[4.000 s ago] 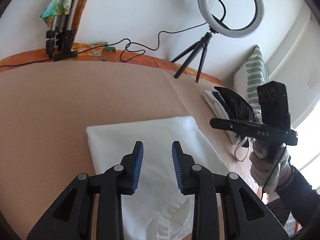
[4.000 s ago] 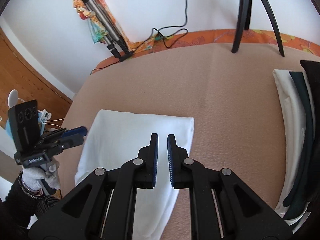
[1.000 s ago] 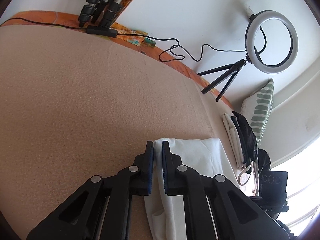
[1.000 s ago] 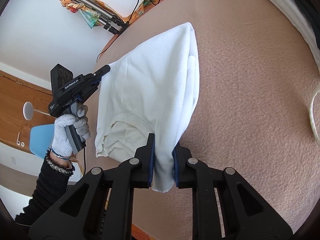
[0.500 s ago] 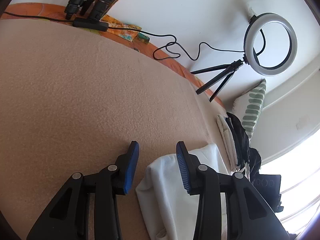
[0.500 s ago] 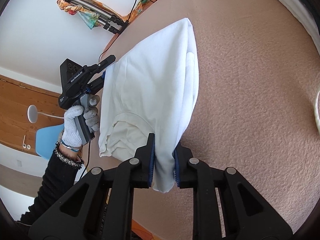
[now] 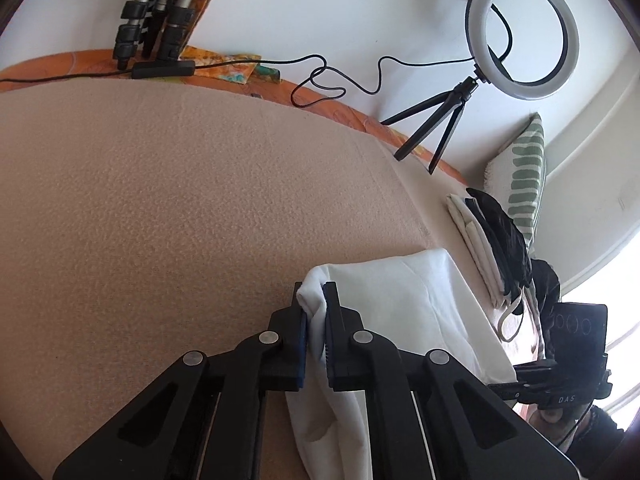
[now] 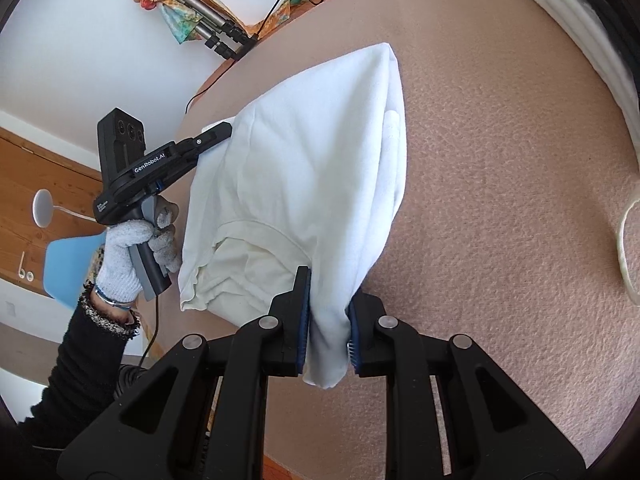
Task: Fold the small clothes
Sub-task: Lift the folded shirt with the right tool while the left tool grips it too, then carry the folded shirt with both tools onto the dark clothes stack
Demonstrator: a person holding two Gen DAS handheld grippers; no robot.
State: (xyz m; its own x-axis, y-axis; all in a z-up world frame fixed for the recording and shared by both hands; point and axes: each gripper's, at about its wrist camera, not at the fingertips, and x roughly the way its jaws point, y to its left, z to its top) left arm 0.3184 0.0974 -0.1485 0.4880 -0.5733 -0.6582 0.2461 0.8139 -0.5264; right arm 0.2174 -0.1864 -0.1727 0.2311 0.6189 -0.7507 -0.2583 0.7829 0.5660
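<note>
A white garment (image 8: pixel 320 140) lies partly folded on the beige blanket (image 7: pixel 180 200), held up by two edges. My left gripper (image 7: pixel 314 292) is shut on one bunched corner of the garment (image 7: pixel 400 300). From the right wrist view that same left gripper (image 8: pixel 222 132) shows at the cloth's far left corner, in a hand wearing a grey glove (image 8: pixel 120 256). My right gripper (image 8: pixel 329 284) is shut on the near edge, and a fold of fabric hangs down between its blue pads. The right gripper's body (image 7: pixel 576 344) shows at the lower right of the left wrist view.
A stack of folded white and dark clothes (image 7: pixel 476 236) lies at the blanket's right side beside a green-striped pillow (image 7: pixel 524 176). A ring light on a small tripod (image 7: pixel 524 32) and a cable stand at the back. Folded tripod legs (image 7: pixel 156 28) lean on the wall. A blue chair (image 8: pixel 68 256) stands off the left edge.
The left gripper opened beside the garment's corner half a second ago and has closed on it again, with more cloth between the pads. The right gripper kept its hold.
</note>
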